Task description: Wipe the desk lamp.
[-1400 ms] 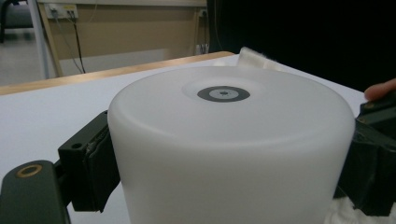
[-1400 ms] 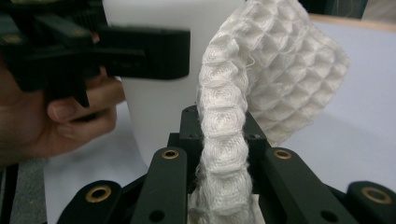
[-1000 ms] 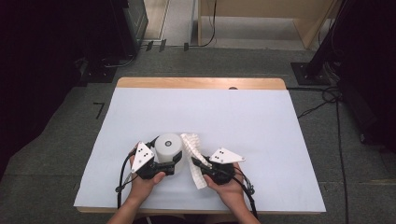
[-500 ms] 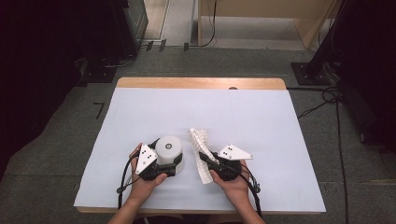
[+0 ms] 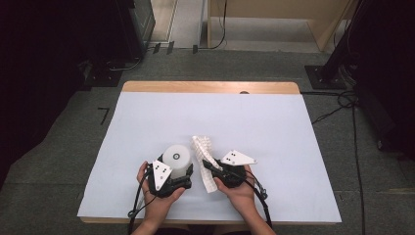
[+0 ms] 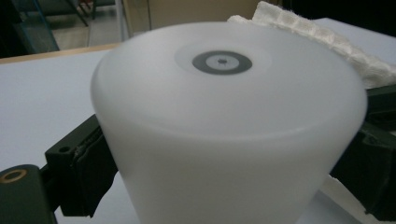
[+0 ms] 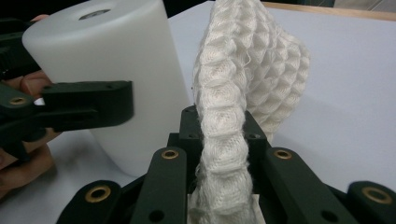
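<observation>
Right gripper [image 7: 219, 186] clamped on waffle cloth [image 7: 243, 93]: soft, limp, light. Left gripper [image 5: 172, 177] pinching white cup [image 6: 224, 126]: smooth, probably slippery, best gripped mid-wall.

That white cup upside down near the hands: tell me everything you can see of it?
The cup is milky, translucent, plastic by the look, smooth-walled and slightly tapered. It stands upside down on the white table cover, its flat base upward with a grey ring mark at the centre. The left gripper clamps its wall from both sides. A white waffle-weave cloth, held in the right gripper, stands close beside it; contact cannot be told.
</observation>
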